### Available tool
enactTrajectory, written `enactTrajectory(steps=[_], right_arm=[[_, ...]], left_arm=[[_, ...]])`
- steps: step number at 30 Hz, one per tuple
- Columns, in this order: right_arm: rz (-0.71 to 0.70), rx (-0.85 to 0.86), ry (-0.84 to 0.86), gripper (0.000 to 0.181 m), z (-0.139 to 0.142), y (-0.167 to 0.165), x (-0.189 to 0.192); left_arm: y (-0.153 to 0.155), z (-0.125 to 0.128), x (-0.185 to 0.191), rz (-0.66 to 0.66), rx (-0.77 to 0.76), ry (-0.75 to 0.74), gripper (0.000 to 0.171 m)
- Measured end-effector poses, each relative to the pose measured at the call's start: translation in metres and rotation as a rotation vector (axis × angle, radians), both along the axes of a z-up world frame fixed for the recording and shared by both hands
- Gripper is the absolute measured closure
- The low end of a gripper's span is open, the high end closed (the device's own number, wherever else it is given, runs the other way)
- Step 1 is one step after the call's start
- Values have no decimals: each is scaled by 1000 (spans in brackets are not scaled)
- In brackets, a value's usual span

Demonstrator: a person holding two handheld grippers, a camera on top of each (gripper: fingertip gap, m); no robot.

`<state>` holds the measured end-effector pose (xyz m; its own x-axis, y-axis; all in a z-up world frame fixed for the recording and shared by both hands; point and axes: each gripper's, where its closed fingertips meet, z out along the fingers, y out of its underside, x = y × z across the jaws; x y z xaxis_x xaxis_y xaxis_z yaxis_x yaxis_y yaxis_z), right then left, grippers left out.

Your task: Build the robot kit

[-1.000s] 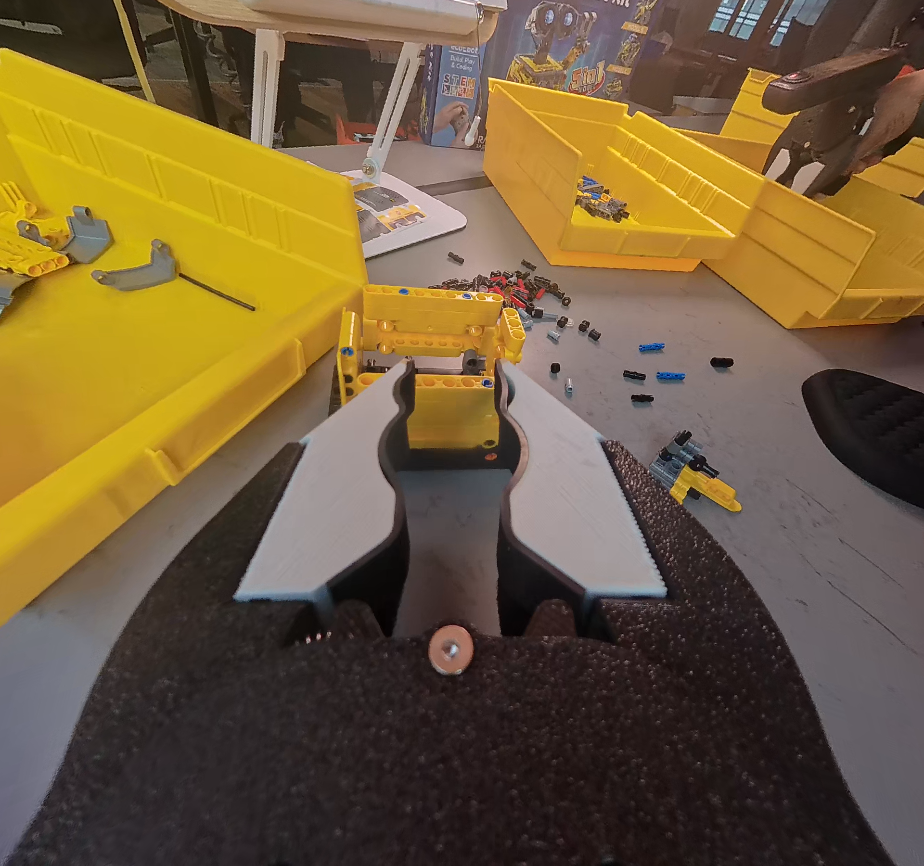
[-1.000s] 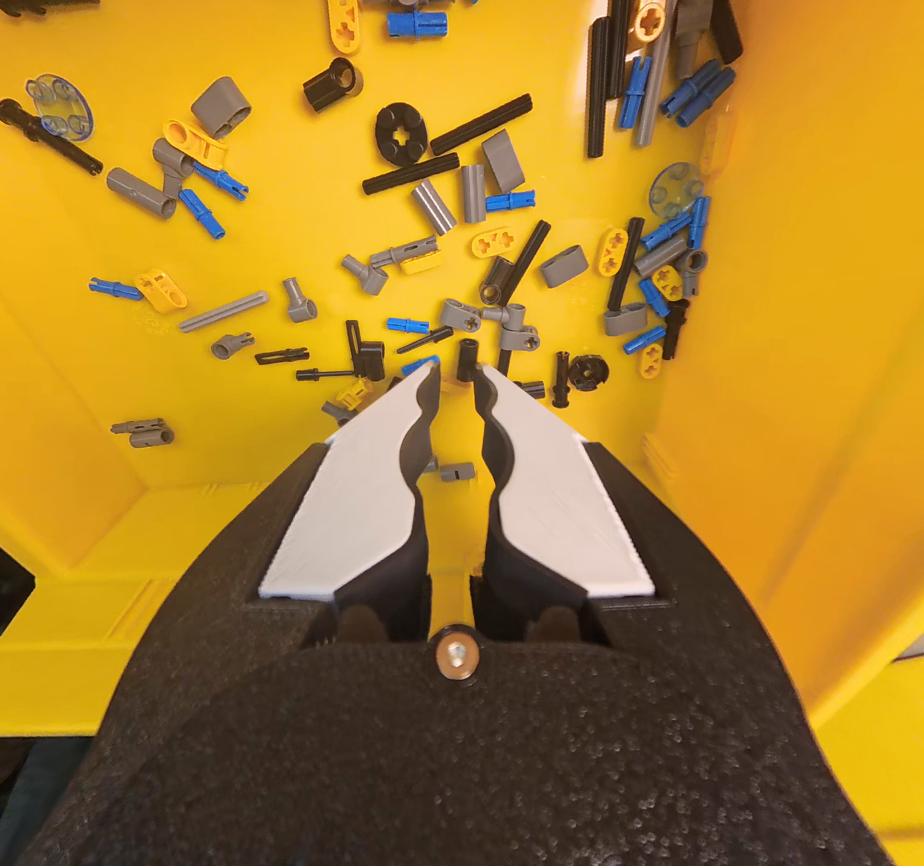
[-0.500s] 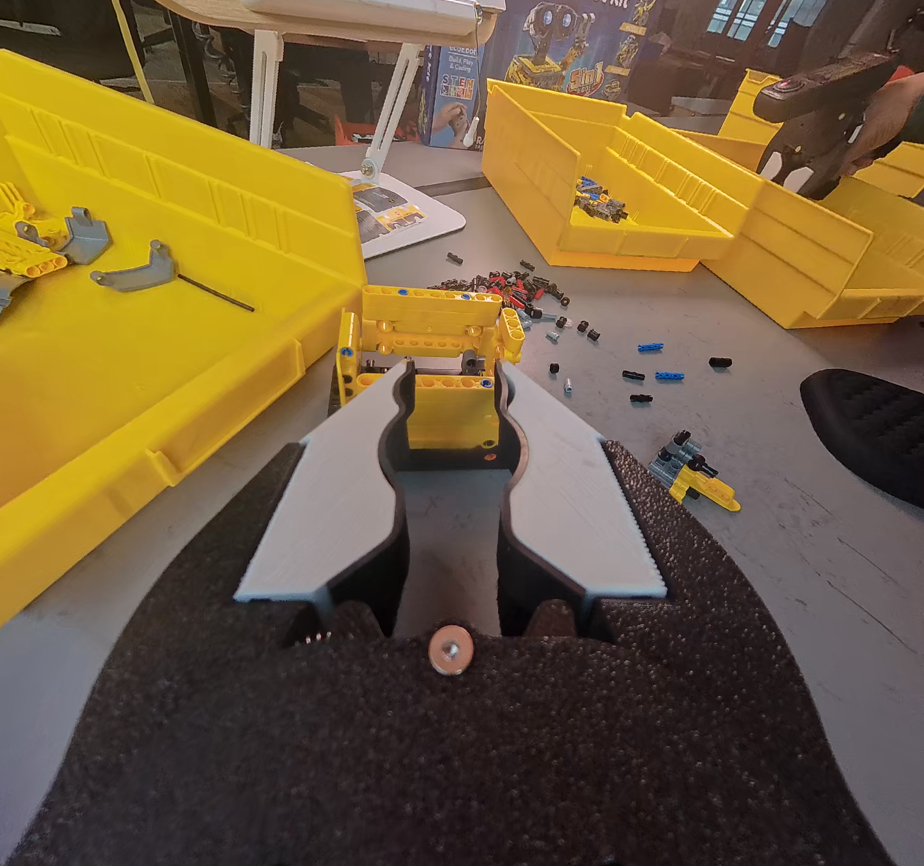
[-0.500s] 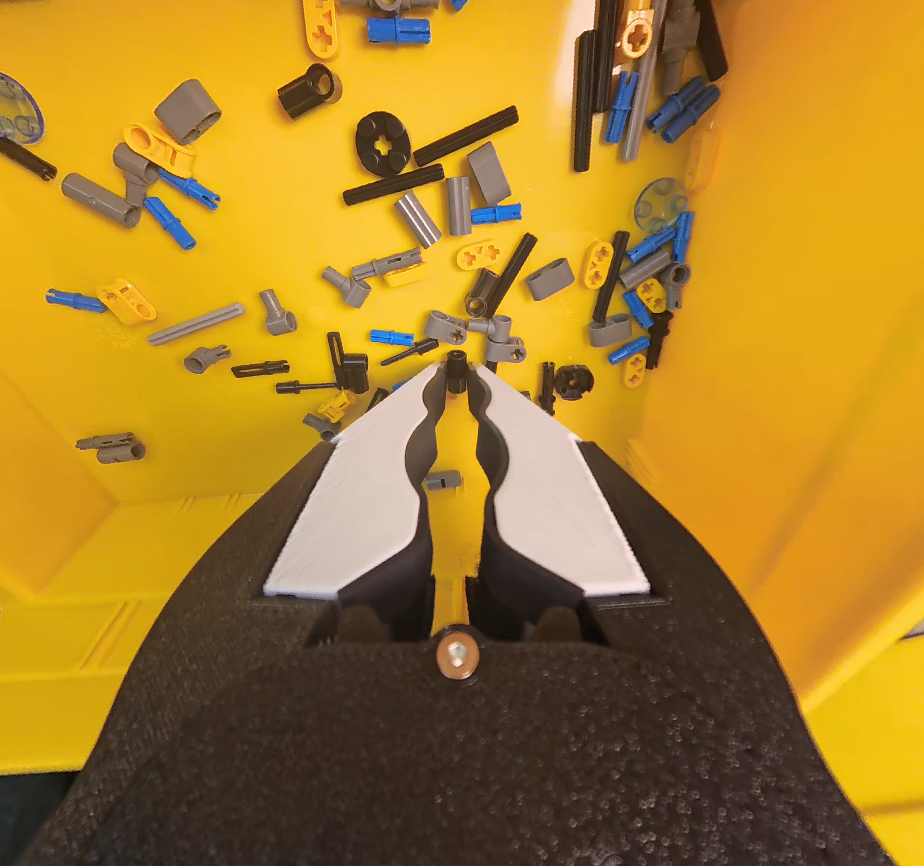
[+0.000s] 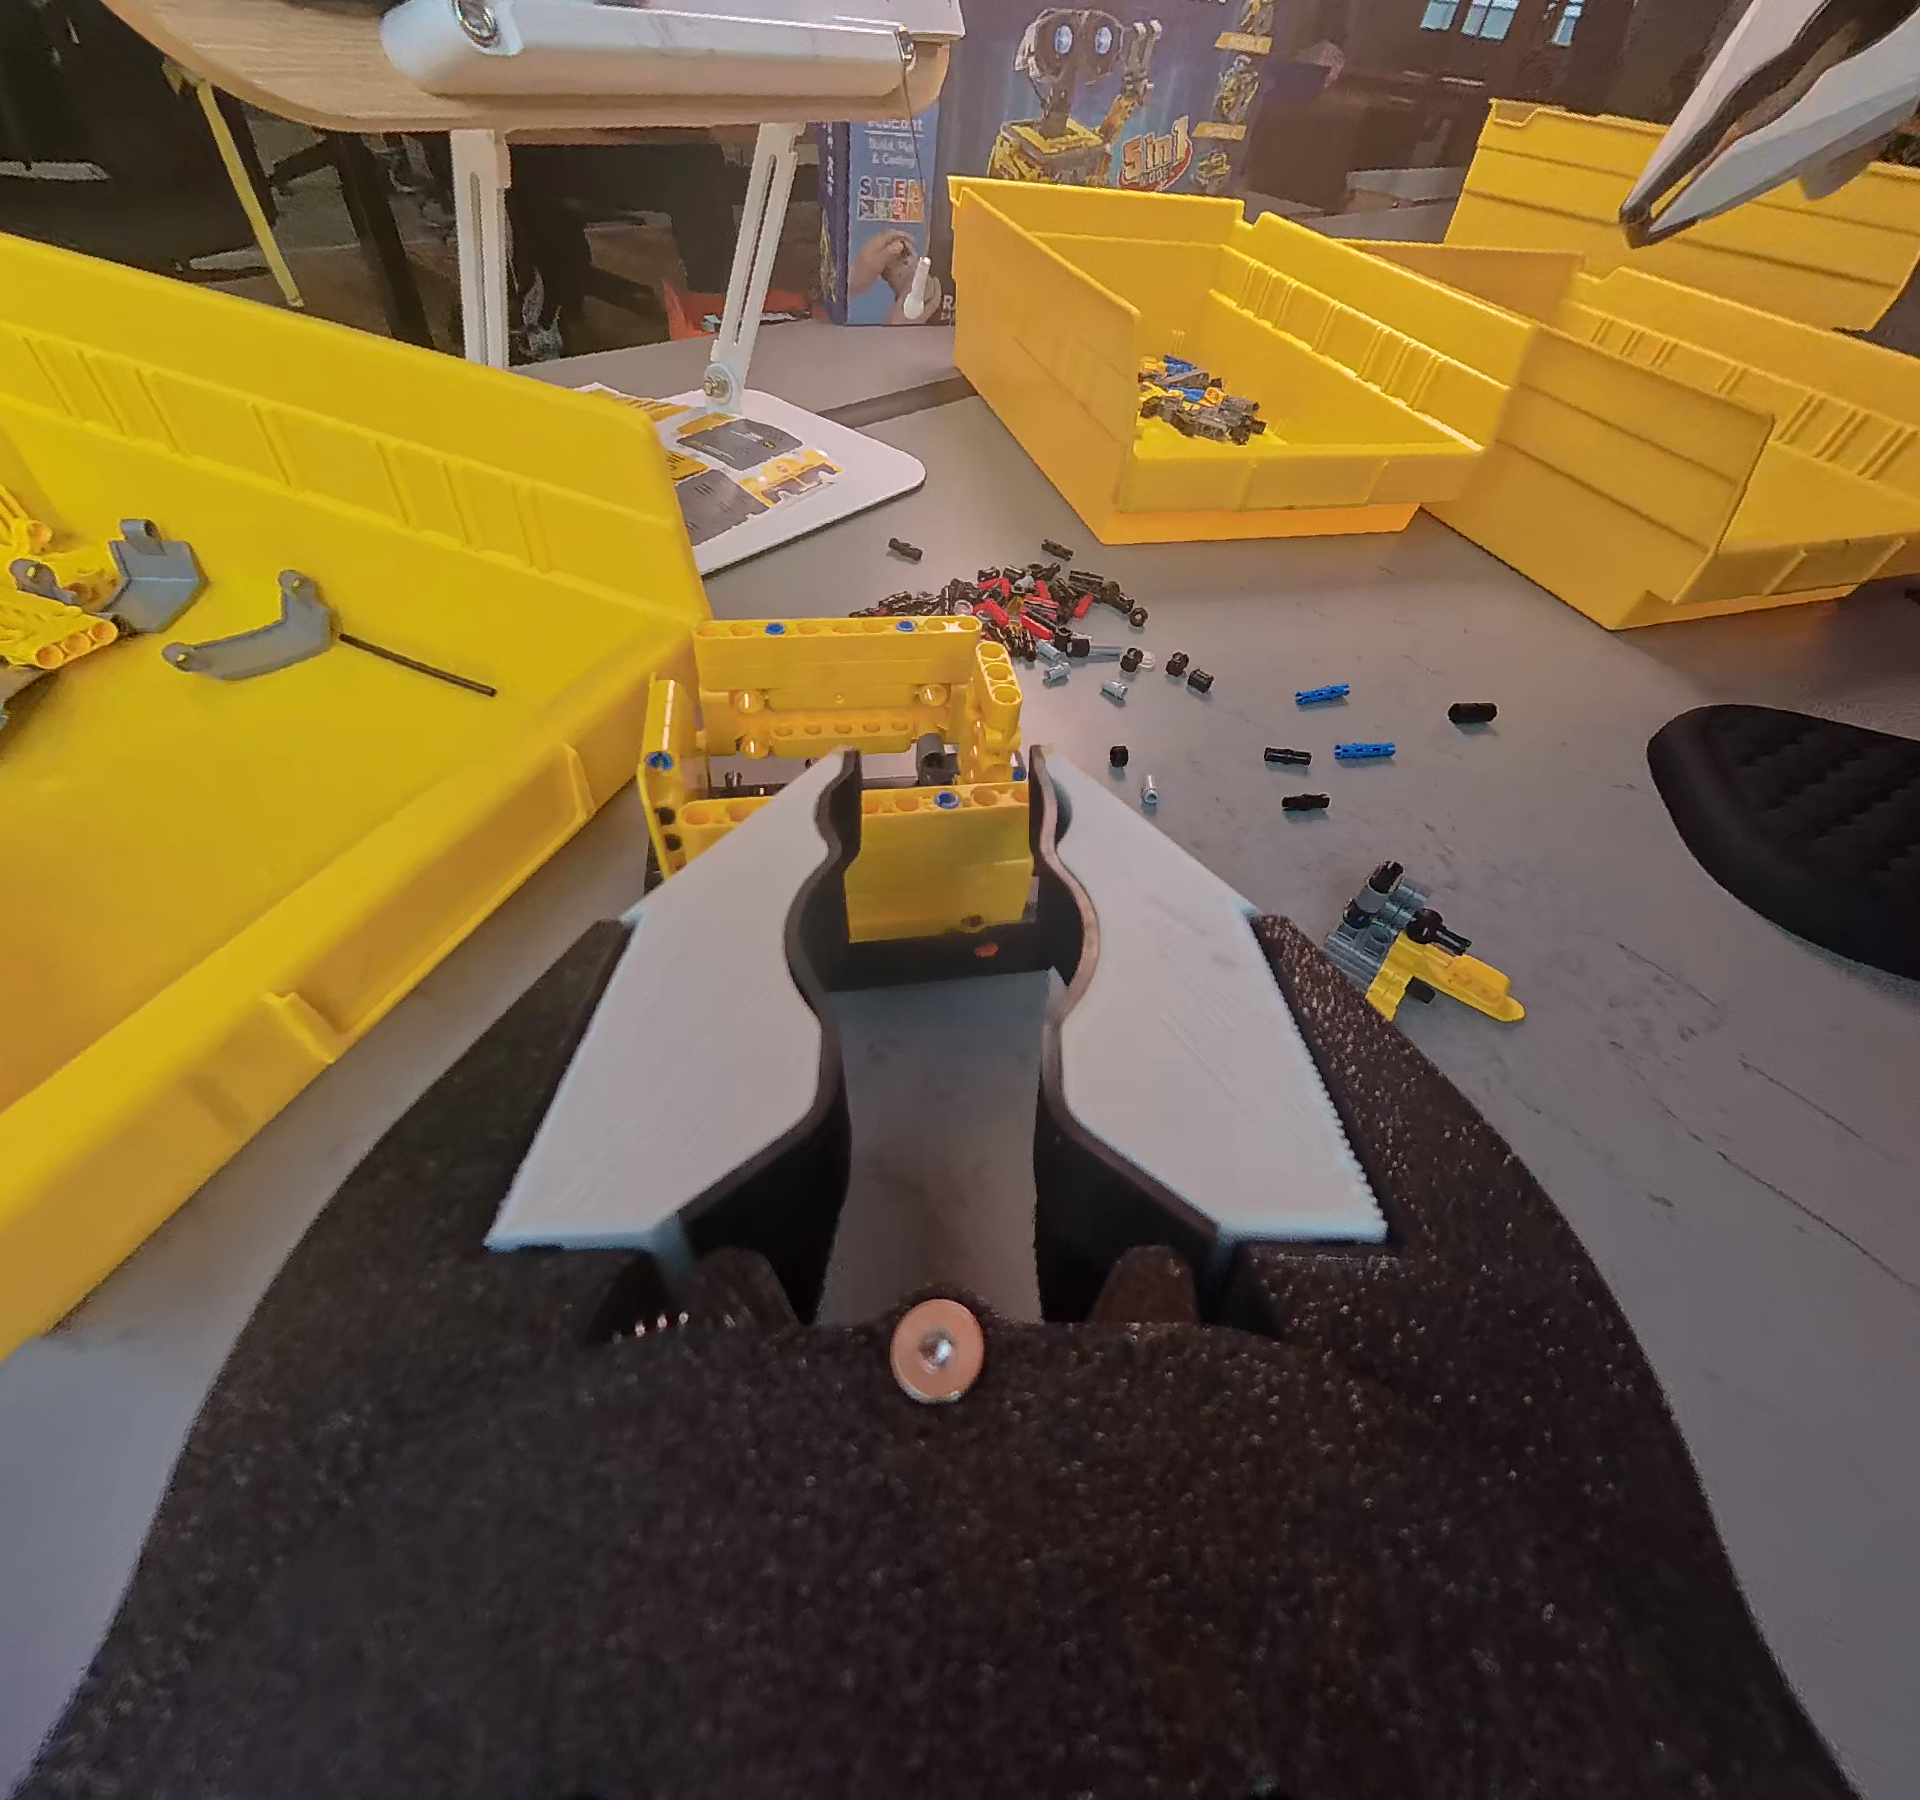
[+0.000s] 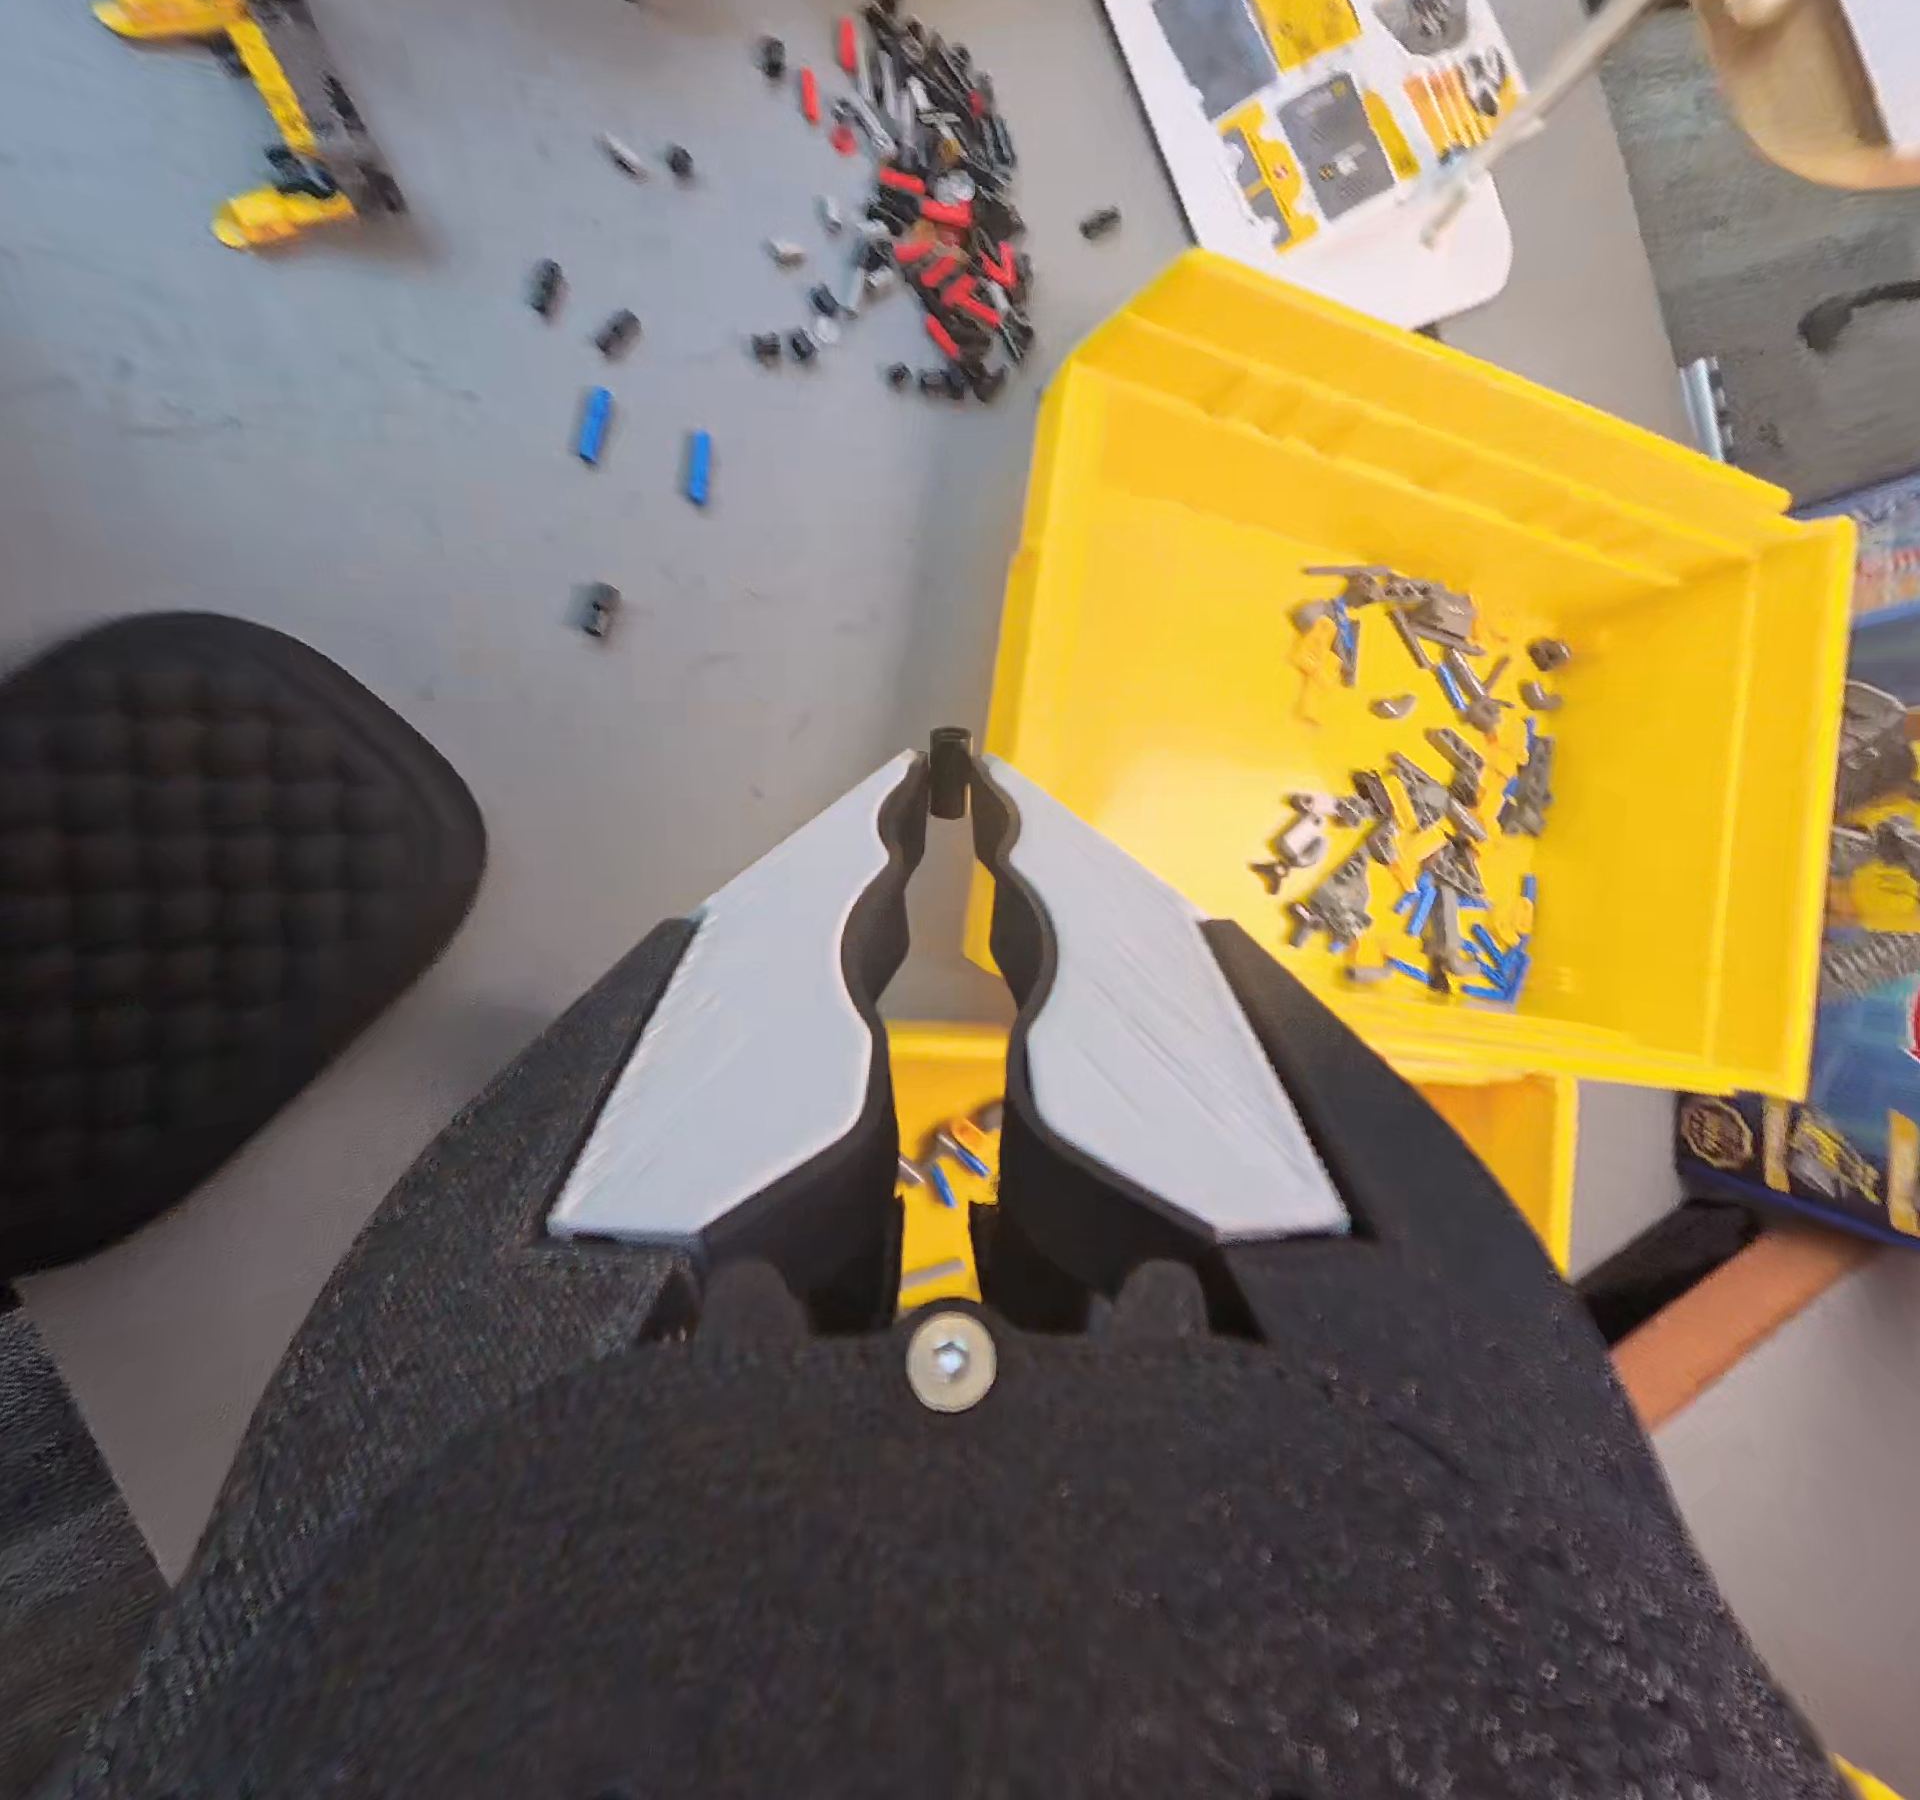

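Black plastic connector (image 6: pixel 948 776), short and tubular, sits pinched at the tips of my right gripper (image 6: pixel 948 784), high above the grey table (image 6: pixel 312 462) beside a yellow bin (image 6: pixel 1091 524). My left gripper (image 5: pixel 940 794) clamps the yellow beam assembly (image 5: pixel 842 680) standing on the table against the large yellow tray (image 5: pixel 312 815). Loose pins (image 5: pixel 1018 597) lie scattered just beyond it.
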<state>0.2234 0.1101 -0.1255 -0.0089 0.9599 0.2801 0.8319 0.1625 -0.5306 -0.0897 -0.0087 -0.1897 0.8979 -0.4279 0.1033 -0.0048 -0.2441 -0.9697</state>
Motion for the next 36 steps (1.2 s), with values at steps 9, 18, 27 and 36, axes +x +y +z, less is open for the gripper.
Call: enactTrajectory(steps=[9, 18, 27, 36], right_arm=[[-180, -203, -90, 174, -117, -67, -72], [-292, -237, -183, 174, -149, -65, -59], [-274, -216, -78, 164, -127, -62, -65], [-243, 37, 362, 155, -58, -68, -77]], left_arm=[[-14, 20, 14, -35, 81, 50, 140], [-25, 49, -2, -2, 153, -36, 140], [-27, 52, -2, -1, 165, -30, 140], [-25, 50, -3, 15, 161, -28, 138]])
